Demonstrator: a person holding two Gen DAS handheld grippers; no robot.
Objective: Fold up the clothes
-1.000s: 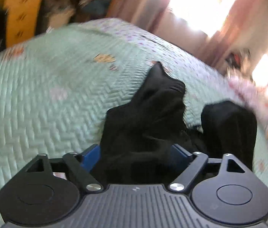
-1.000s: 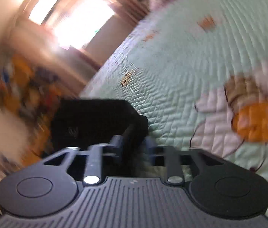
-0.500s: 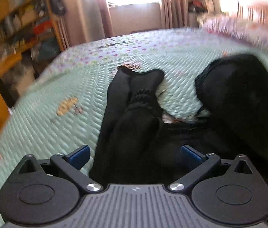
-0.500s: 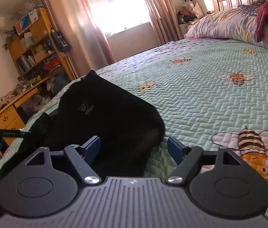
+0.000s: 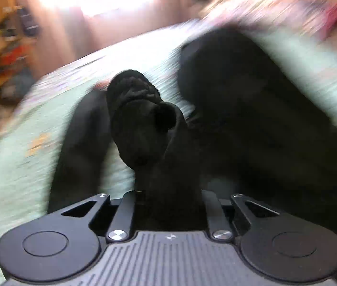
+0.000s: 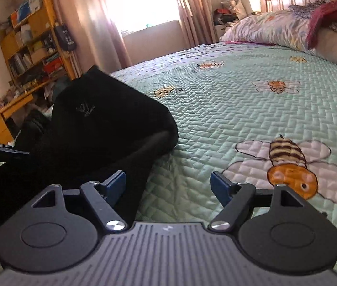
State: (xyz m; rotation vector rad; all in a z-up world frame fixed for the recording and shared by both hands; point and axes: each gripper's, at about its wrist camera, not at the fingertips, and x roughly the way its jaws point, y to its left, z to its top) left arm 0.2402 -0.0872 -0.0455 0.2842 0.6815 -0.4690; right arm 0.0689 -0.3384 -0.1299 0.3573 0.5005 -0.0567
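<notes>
Black fabric garment (image 5: 149, 128) bunched on our mint quilted bedspread (image 6: 216, 109); left gripper (image 5: 168, 197) just closed, clamped on it; right gripper (image 6: 168, 183) apart, empty.

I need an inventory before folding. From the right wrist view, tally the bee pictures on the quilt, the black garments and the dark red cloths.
bee pictures: 5
black garment: 1
dark red cloth: 1
Total: 7
</notes>
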